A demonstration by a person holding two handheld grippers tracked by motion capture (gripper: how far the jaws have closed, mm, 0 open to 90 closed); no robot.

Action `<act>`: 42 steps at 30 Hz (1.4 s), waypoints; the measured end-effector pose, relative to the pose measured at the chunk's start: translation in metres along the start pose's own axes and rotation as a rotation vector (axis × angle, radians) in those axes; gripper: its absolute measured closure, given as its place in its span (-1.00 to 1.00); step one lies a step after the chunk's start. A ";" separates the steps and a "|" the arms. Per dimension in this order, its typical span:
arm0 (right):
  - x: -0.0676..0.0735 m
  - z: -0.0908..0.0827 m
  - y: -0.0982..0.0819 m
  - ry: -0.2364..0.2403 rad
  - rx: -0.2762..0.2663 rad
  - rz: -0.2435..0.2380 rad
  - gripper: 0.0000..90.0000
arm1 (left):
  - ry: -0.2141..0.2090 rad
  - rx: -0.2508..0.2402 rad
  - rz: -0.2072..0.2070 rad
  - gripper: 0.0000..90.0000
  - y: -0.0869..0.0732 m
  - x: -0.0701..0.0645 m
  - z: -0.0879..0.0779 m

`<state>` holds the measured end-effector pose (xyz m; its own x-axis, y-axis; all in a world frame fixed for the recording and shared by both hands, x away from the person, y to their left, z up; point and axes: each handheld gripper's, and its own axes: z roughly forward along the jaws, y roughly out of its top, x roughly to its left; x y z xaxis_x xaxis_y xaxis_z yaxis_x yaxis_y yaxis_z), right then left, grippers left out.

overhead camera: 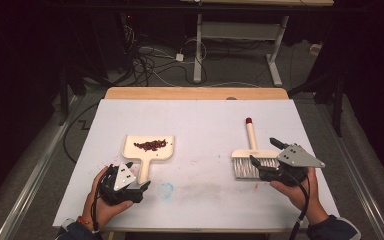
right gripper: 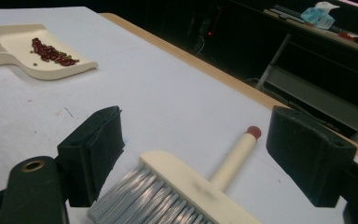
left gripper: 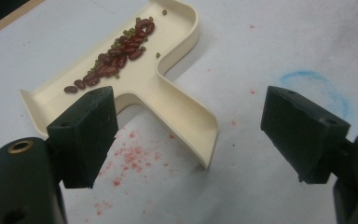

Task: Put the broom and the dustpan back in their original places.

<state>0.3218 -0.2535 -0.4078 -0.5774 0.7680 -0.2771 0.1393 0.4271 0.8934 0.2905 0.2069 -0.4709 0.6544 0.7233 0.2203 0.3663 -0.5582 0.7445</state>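
A cream dustpan (overhead camera: 148,148) lies left of centre on the white table, a row of red beans (overhead camera: 150,145) in its tray. Its handle points toward my left gripper (overhead camera: 131,176), which stands open just behind the handle's end. In the left gripper view the dustpan (left gripper: 144,84) and the beans (left gripper: 116,60) lie ahead of the spread jaws of the left gripper (left gripper: 196,133). A cream brush (overhead camera: 250,155) with grey bristles lies at the right. My right gripper (overhead camera: 264,151) is open around its head. The brush (right gripper: 191,186) sits between the jaws of the right gripper (right gripper: 205,154), apart from both.
Red stains (left gripper: 130,158) and a blue smear (overhead camera: 166,189) mark the table surface. A wooden strip (overhead camera: 195,93) runs along the far edge. Beyond it are floor cables (overhead camera: 145,60) and the legs of another desk (overhead camera: 198,45). The dustpan (right gripper: 23,51) shows far left in the right gripper view.
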 end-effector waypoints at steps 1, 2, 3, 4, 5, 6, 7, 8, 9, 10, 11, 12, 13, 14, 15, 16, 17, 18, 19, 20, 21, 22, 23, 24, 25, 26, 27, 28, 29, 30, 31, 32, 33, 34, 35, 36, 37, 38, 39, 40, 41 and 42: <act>0.000 -0.001 -0.002 -0.001 -0.001 0.004 -0.58 | -0.001 0.000 0.000 -0.60 0.000 0.000 0.000; 0.000 -0.001 -0.004 -0.001 0.001 0.005 -0.58 | 0.000 0.000 0.002 -0.60 0.000 0.000 0.000; 0.000 -0.002 -0.005 0.001 0.000 0.006 -0.58 | 0.000 0.000 0.002 -0.60 0.000 0.000 0.001; 0.000 -0.002 -0.007 -0.001 0.003 0.007 -0.58 | -0.001 0.001 0.005 -0.60 0.000 0.000 0.001; 0.001 -0.003 -0.009 -0.003 0.004 0.005 -0.58 | -0.002 0.000 0.007 -0.60 0.000 0.000 0.001; 0.001 -0.004 -0.011 0.000 0.003 0.006 -0.58 | -0.002 0.001 0.008 -0.60 0.000 -0.001 0.001; 0.001 -0.005 -0.013 0.003 0.002 0.009 -0.58 | -0.002 0.004 0.011 -0.60 0.001 -0.001 0.001; 0.001 -0.006 -0.016 0.005 0.001 0.014 -0.58 | -0.003 0.002 0.010 -0.60 0.001 -0.001 0.001; 0.001 -0.006 -0.018 0.009 0.003 0.016 -0.57 | -0.003 0.003 0.012 -0.60 0.001 -0.001 0.001; 0.001 -0.007 -0.020 0.006 0.003 0.013 -0.57 | -0.002 0.004 0.012 -0.60 0.001 -0.001 0.001; 0.002 -0.008 -0.022 0.004 0.006 0.010 -0.57 | -0.002 0.004 0.013 -0.60 0.001 -0.001 0.001; 0.002 -0.009 -0.024 0.005 0.008 0.012 -0.57 | -0.002 0.003 0.013 -0.60 0.001 -0.001 0.001; 0.002 -0.009 -0.026 0.006 0.012 0.013 -0.57 | -0.002 0.003 0.014 -0.60 0.001 -0.001 0.001; 0.003 -0.010 -0.029 0.005 0.016 0.010 -0.57 | -0.003 0.001 0.015 -0.60 0.001 -0.001 0.001; 0.004 -0.010 -0.031 0.002 0.023 0.012 -0.57 | -0.002 0.001 0.016 -0.60 0.001 -0.002 0.001; 0.004 -0.011 -0.034 0.009 0.026 0.016 -0.57 | -0.002 -0.001 0.016 -0.60 0.001 -0.002 0.002; 0.005 -0.011 -0.037 0.014 0.033 0.018 -0.57 | -0.003 0.000 0.017 -0.60 0.001 -0.002 0.002; 0.006 -0.012 -0.040 0.013 0.039 0.019 -0.57 | -0.004 0.001 0.017 -0.60 0.002 -0.002 0.002; 0.007 -0.013 -0.043 0.014 0.042 0.023 -0.57 | -0.007 0.000 0.017 -0.60 0.002 -0.002 0.002; 0.008 -0.014 -0.046 0.022 0.046 0.034 -0.57 | -0.007 0.000 0.017 -0.60 0.002 -0.002 0.002; 0.009 -0.015 -0.050 0.028 0.050 0.044 -0.57 | -0.006 -0.001 0.014 -0.60 0.002 -0.003 0.002; 0.011 -0.017 -0.054 0.034 0.052 0.044 -0.57 | -0.008 -0.002 0.016 -0.60 0.002 -0.003 0.002; 0.012 -0.018 -0.057 0.037 0.059 0.041 -0.57 | -0.009 -0.003 0.018 -0.60 0.002 -0.003 0.003; 0.014 -0.019 -0.060 0.042 0.066 0.037 -0.57 | -0.014 0.001 0.012 -0.60 0.002 -0.004 0.003; 0.015 -0.021 -0.063 0.046 0.067 0.042 -0.57 | -0.015 0.001 0.015 -0.60 0.002 -0.004 0.002; 0.017 -0.023 -0.066 0.048 0.064 0.046 -0.55 | -0.015 0.001 0.015 -0.60 0.002 -0.004 0.003; 0.018 -0.024 -0.068 0.055 0.062 0.041 -0.55 | -0.013 0.001 0.017 -0.60 0.002 -0.004 0.002; 0.019 -0.026 -0.068 0.060 0.062 0.031 -0.55 | -0.014 0.001 0.018 -0.60 0.002 -0.004 0.002; 0.020 -0.027 -0.069 0.067 0.059 0.025 -0.55 | -0.017 0.002 0.019 -0.60 0.002 -0.004 0.002; 0.020 -0.027 -0.069 0.073 0.058 0.028 -0.55 | -0.017 0.003 0.019 -0.60 0.001 -0.004 0.002; 0.020 -0.026 -0.069 0.079 0.057 0.033 -0.55 | -0.015 0.008 0.020 -0.60 0.001 -0.005 0.002; 0.021 -0.026 -0.069 0.085 0.058 0.031 -0.55 | -0.017 0.009 0.019 -0.60 0.001 -0.005 0.003; 0.021 -0.024 -0.069 0.093 0.062 0.031 -0.55 | -0.022 0.007 0.014 -0.60 0.001 -0.005 0.002; 0.021 -0.023 -0.069 0.108 0.067 0.040 -0.55 | -0.023 0.009 0.015 -0.60 0.000 -0.005 0.002; 0.022 -0.023 -0.069 0.114 0.071 0.038 -0.55 | -0.019 0.010 0.017 -0.60 0.000 -0.005 0.002; 0.023 -0.023 -0.069 0.115 0.069 0.034 -0.55 | -0.020 0.008 0.016 -0.60 0.000 -0.005 0.001; 0.023 -0.023 -0.068 0.117 0.065 0.032 -0.55 | -0.023 0.003 0.011 -0.60 0.000 -0.004 0.001; 0.024 -0.023 -0.068 0.116 0.062 0.030 -0.55 | -0.021 0.000 0.007 -0.60 0.000 -0.004 0.001; 0.024 -0.024 -0.068 0.116 0.058 0.028 -0.55 | -0.018 -0.001 0.007 -0.60 0.000 -0.005 0.000; 0.023 -0.025 -0.067 0.112 0.050 0.028 -0.55 | -0.017 0.003 0.014 -0.60 0.000 -0.005 0.000; 0.022 -0.026 -0.067 0.106 0.045 0.033 -0.55 | -0.019 0.003 0.019 -0.60 0.000 -0.006 0.000; 0.021 -0.027 -0.066 0.099 0.038 0.036 -0.55 | -0.022 0.004 0.020 -0.60 0.000 -0.007 0.000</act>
<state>0.2787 -0.2784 -0.4628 -0.6479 0.7330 -0.2073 0.1904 0.4194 0.8876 0.2860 0.2022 -0.4727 0.6758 0.7032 0.2210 0.3556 -0.5736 0.7379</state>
